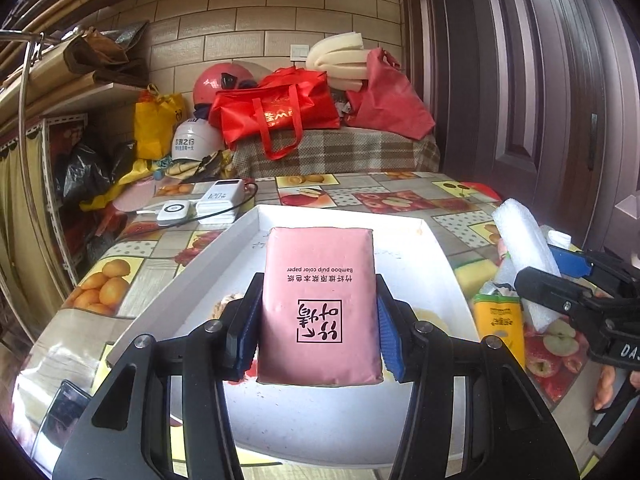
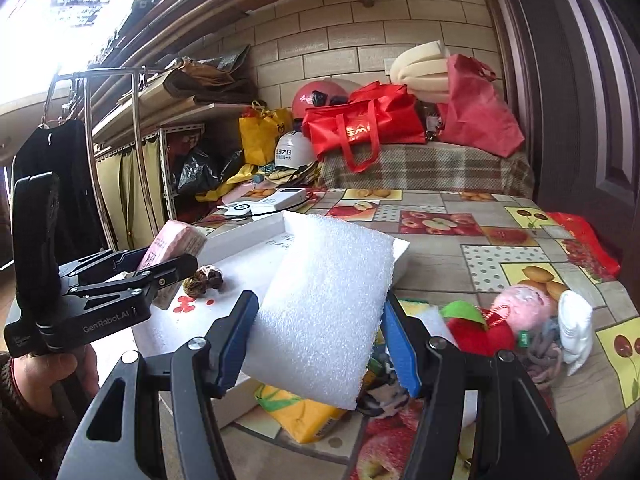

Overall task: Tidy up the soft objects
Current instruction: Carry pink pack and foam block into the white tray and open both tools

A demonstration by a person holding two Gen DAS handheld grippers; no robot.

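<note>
The left hand-held gripper [image 1: 318,320] clamps a pink tissue pack [image 1: 319,304] above the white tray [image 1: 436,252] on the desk [image 1: 400,196]; its print reads "Bamboo pulp color paper". The right hand-held gripper [image 2: 320,332] squeezes a white foam block [image 2: 324,312] beside the tray, hiding much of the pile behind it. The left tool's body reads "GenRobot.AI". A power bank [image 1: 219,200] shows "120", the rest too small to read.

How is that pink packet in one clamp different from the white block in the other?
The pink tissue pack is smooth, printed plastic wrap; the white foam block is plain and bubbly-textured. The pack sits in the left gripper, the foam in the right gripper. Both are soft, rectangular and held above the white tray.
</note>
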